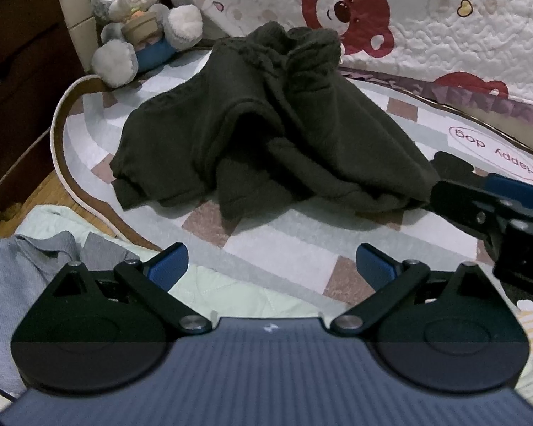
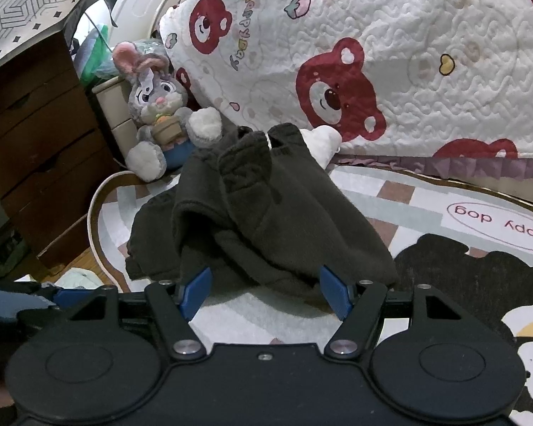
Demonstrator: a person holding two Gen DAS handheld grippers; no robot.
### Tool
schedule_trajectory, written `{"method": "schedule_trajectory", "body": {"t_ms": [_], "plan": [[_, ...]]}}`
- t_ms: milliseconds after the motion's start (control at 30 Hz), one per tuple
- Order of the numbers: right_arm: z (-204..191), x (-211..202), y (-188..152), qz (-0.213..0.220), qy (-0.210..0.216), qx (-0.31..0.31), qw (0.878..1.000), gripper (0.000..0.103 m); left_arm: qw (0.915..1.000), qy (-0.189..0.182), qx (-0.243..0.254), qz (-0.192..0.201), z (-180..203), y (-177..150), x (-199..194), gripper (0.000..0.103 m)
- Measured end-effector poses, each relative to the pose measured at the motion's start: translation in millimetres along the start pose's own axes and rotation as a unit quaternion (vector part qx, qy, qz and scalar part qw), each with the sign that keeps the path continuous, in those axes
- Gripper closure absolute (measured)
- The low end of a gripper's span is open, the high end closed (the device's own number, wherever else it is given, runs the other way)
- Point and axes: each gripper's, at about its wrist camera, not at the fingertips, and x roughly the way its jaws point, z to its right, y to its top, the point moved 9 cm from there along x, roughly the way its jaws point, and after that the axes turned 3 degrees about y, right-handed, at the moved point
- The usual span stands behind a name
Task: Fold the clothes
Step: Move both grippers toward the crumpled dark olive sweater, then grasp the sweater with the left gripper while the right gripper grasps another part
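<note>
A dark olive fleece garment (image 1: 266,131) lies crumpled in a heap on the patterned rug (image 1: 284,248); it also shows in the right wrist view (image 2: 259,213). My left gripper (image 1: 272,266) is open and empty, hovering in front of the heap over the rug. My right gripper (image 2: 264,293) is open and empty, its blue pads (image 2: 195,293) close to the heap's near edge. The right gripper's body also shows at the right of the left wrist view (image 1: 497,209), beside the garment's right corner.
A plush rabbit (image 1: 138,21) sits at the rug's far left. A bear-print quilt (image 1: 426,17) hangs behind. A dark wooden drawer unit (image 2: 35,159) stands left. A grey and pale green pile of clothes (image 1: 35,259) lies near left on the wood floor.
</note>
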Motion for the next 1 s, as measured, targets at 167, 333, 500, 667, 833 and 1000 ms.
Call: {"method": "schedule_trajectory", "body": {"t_ms": [167, 333, 500, 667, 833, 1000], "plan": [[1.5, 0.1, 15.3, 0.006, 0.01, -0.072, 0.997, 0.03, 0.9996, 0.002, -0.026, -0.009, -14.5, 18.3, 5.5, 0.001], [7.8, 7.0, 46.0, 0.003, 0.04, -0.116, 0.992, 0.022, 0.9969, 0.02, -0.063, 0.044, -25.7, 78.8, 7.0, 0.0], [10.9, 29.4, 69.9, -0.018, 0.06, -0.117, 0.991, 0.021, 0.9981, -0.001, -0.026, 0.055, -24.2, 116.5, 37.2, 0.009], [7.5, 58.2, 64.5, -0.052, 0.063, -0.169, 0.982, 0.021, 0.9964, -0.029, -0.071, 0.036, -63.9, 115.2, 76.1, 0.061], [9.6, 93.8, 45.9, -0.073, 0.05, -0.209, 0.974, 0.021, 0.983, -0.046, -0.169, 0.054, -106.1, 89.5, 95.1, 0.062], [-6.6, 126.2, 14.4, -0.104, 0.039, -0.208, 0.972, 0.026, 0.964, -0.081, -0.246, 0.058, -126.8, 49.6, 110.3, 0.062]]}}
